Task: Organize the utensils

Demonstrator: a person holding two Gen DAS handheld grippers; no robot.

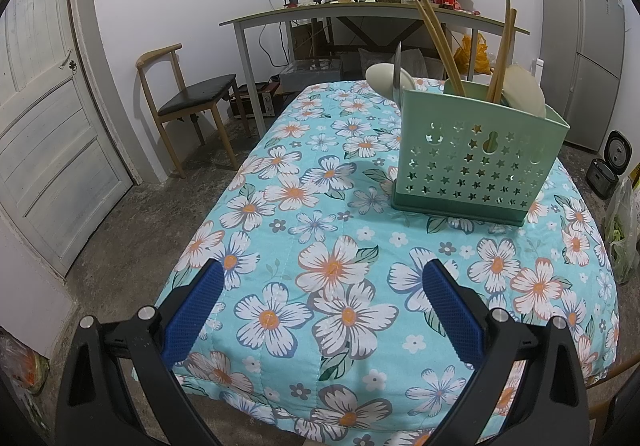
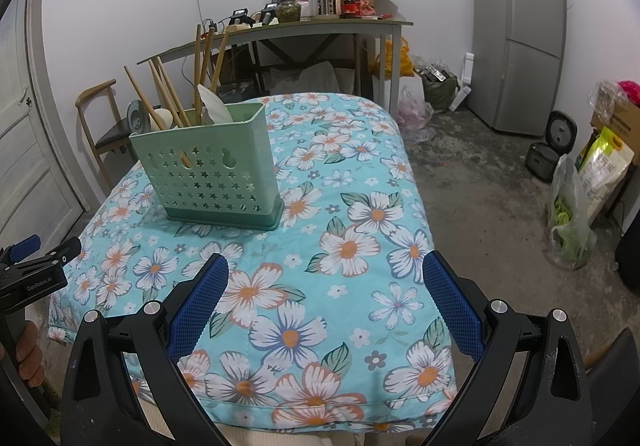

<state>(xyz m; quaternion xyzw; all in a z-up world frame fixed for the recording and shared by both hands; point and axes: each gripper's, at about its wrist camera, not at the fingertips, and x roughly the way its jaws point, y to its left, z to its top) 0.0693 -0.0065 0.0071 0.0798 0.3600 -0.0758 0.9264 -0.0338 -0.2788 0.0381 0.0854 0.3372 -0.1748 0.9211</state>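
The green utensil holder (image 1: 476, 162) stands upright on the floral cloth (image 1: 320, 246) that covers the tabletop, and everything else is placed from it. Wooden chopsticks (image 1: 440, 42) and pale spoons (image 1: 524, 90) stick up out of its top, along with a metal utensil (image 1: 396, 74) at one end.

The left tool (image 1: 322, 310) hangs nearer the camera than the holder and well apart from it, its blue padded fingers (image 1: 452, 310) spread wide with nothing between them, only cloth below.

The right tool (image 2: 326, 306) likewise sits on the near side of the holder (image 2: 212, 174), spread wide and empty, touching nothing. A hand (image 2: 28, 358) grips the left tool's handle at the frame edge.
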